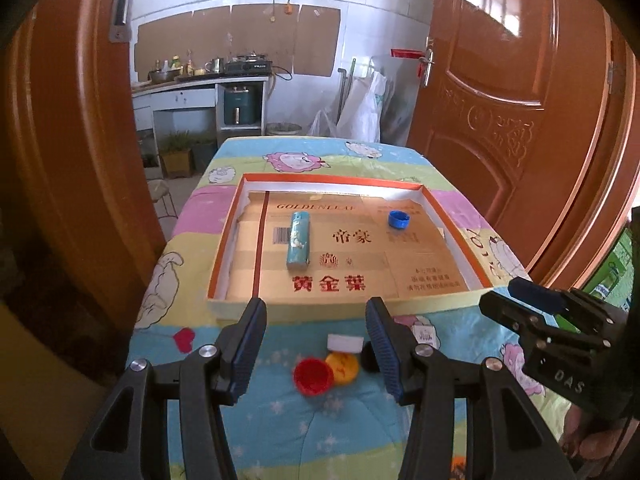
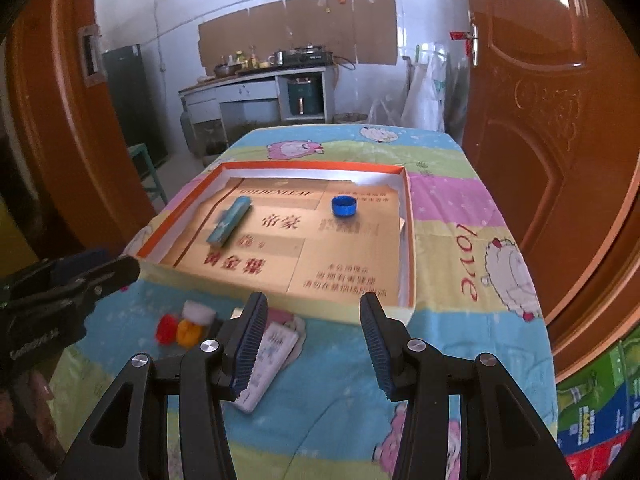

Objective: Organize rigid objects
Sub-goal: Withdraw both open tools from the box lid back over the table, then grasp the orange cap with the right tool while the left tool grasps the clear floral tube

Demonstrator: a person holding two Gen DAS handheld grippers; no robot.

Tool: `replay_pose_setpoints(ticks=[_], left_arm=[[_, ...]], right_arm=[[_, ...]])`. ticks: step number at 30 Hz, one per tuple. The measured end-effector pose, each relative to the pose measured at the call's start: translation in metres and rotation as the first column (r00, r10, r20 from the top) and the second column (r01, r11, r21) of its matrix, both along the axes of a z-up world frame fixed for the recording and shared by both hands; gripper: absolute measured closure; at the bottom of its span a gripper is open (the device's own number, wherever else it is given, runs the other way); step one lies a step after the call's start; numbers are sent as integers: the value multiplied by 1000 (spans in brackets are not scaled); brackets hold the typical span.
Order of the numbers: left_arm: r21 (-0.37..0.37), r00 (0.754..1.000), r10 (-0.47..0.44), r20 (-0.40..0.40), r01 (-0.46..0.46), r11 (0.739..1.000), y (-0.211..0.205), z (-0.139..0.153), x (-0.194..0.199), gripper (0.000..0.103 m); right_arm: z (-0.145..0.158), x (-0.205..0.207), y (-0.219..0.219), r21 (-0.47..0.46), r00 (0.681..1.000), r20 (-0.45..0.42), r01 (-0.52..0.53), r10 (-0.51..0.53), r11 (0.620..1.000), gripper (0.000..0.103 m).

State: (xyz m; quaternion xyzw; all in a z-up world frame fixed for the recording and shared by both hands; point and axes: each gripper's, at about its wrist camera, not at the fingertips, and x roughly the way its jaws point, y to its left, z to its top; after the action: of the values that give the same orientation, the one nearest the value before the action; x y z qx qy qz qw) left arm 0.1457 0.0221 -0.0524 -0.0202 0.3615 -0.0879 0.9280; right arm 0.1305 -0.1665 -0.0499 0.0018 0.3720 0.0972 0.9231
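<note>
Right, both grippers hung over the near end of the quilt-covered table [image 1: 280,420], and nothing was in either of them. The left gripper [image 1: 316,346] had its jaws spread wide, hovering above the red cap [image 1: 313,377], the yellow cap [image 1: 342,366] touching it, and a white cap [image 1: 345,343] just behind those two. A small dark object peeked out beside the right finger, too hidden to name. The right gripper [image 2: 314,346] was just as wide open, with a flat white pack [image 2: 269,364] lying on the quilt under its left finger [image 2: 249,344].

Beyond them sat the shallow orange-rimmed box [image 1: 456,226], lined with gold printed card. Inside it, a teal cylinder [image 1: 298,239] lay on its side towards the left, and a blue cap [image 1: 398,219] rested open side up towards the far right, well apart from the cylinder. From the right wrist view the cylinder [image 2: 230,220] looked slightly blurred, the blue cap [image 2: 344,205] sharp.

Brown doors framed both sides, with a kitchen counter [image 1: 200,80] in the background.
</note>
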Motion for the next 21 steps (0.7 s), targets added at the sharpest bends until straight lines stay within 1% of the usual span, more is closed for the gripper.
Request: replay_pose_setpoints(ticks=[3,6,16,21], left_arm=[[14,1000,4,12,-4,1000,1,0,-13,51],[27,1000,2,26,-2,1000,1,1,-27,51],[6,1000,-22,21,22,1000,0,-7,-57,51],[22,999,-23,29,22,1000,-2,-9,-69,51]], right_arm=[[1,-18,3,-8,1000,11,-7,7,1000,53],[0,-34,2,9,1000,6,-19,19,1000,53],[-12,-79,1,-4,999,-6,-37,37,999,53],[-19,-94,2,-1,998,-14,-61,61,998,53]])
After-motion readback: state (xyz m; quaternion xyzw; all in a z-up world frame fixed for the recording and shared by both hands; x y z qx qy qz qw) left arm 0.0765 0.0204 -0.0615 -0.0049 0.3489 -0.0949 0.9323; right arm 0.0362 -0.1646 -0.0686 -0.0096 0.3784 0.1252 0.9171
